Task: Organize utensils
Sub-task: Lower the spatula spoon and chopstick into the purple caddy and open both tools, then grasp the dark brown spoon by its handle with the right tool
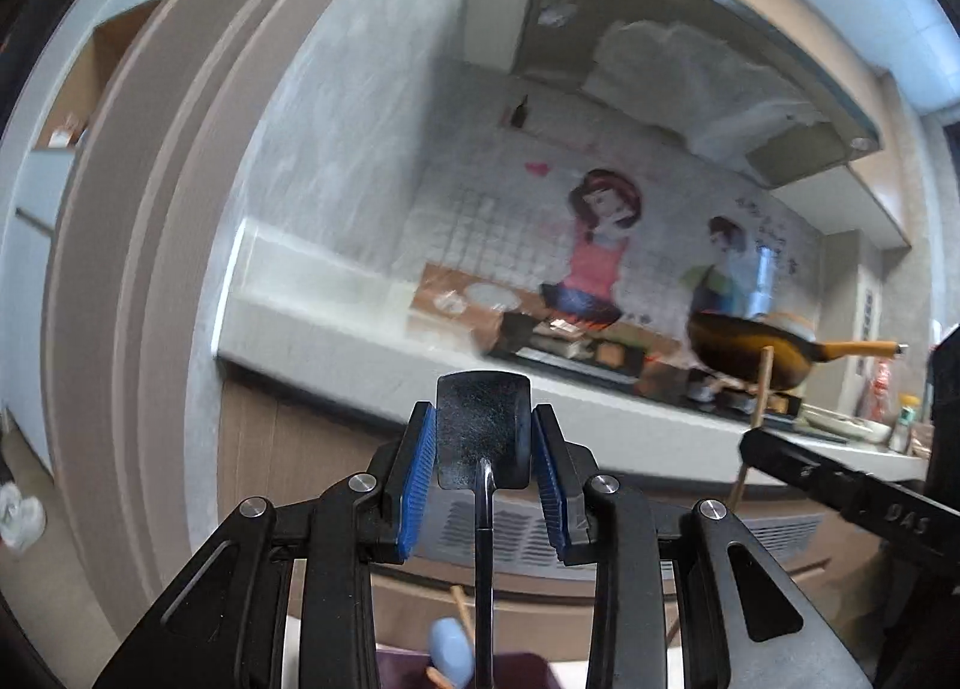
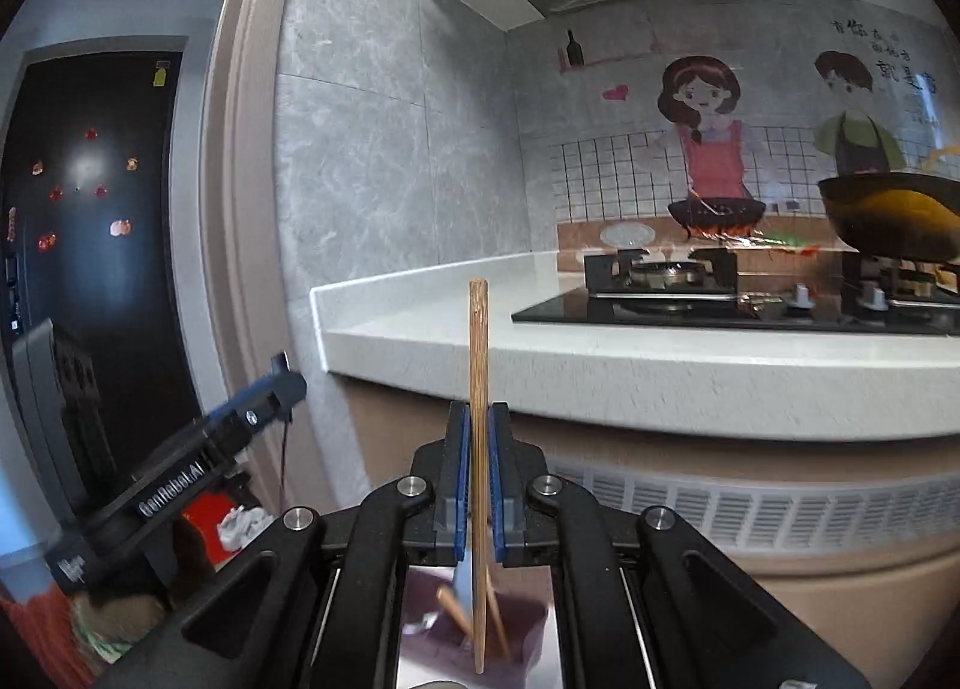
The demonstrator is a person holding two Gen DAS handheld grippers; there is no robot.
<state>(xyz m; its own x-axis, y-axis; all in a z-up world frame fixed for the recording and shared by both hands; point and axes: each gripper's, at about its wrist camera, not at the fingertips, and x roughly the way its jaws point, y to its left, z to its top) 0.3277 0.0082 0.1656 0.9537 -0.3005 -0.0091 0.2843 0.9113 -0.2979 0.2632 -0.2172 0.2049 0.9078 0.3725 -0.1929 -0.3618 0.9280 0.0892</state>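
Observation:
My left gripper (image 1: 483, 437) is shut on a black spatula (image 1: 483, 428); its flat head stands upright between the blue pads and its thin handle runs down toward a dark purple holder (image 1: 522, 668) below. A light blue utensil end (image 1: 450, 650) and a wooden stick (image 1: 461, 605) show at that holder. My right gripper (image 2: 479, 467) is shut on a wooden chopstick (image 2: 478, 365), held upright, its lower tip over the purple holder (image 2: 528, 623), which has other wooden chopsticks (image 2: 453, 608) in it. The left gripper shows in the right wrist view (image 2: 240, 419) at the left.
A white countertop (image 2: 600, 353) with a black gas stove (image 2: 690, 293) and an orange-handled wok (image 1: 756, 347) lies ahead. A dark fridge door (image 2: 90, 209) with magnets stands left. A range hood (image 1: 690, 59) hangs above. The right gripper's arm (image 1: 840, 491) crosses at right.

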